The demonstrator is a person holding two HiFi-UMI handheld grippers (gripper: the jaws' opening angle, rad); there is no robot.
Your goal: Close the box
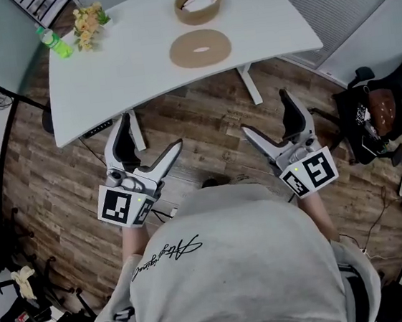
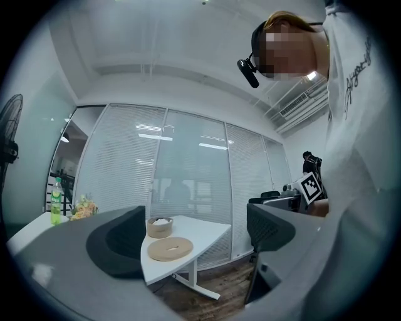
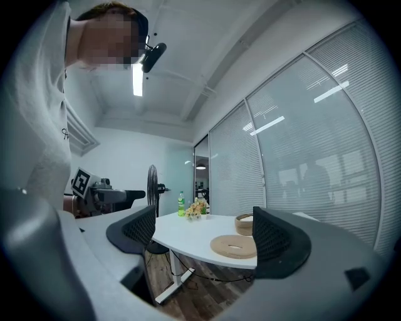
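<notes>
Head view: left hand-held gripper [image 1: 153, 130], right hand-held gripper [image 1: 264, 112] poised wide open, empty, ready for lid [image 1: 200, 48] ahead, beside uncovered box [image 1: 198, 5].

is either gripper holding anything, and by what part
Nothing is held. The left gripper and right gripper are both open and empty, short of the table; the lid lies untouched.

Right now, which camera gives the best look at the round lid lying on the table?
The head view: it sees the whole lid from above, flat beside the open box, centre slot visible. Both gripper views show it small and nearly edge-on, beyond their open jaws.
</notes>
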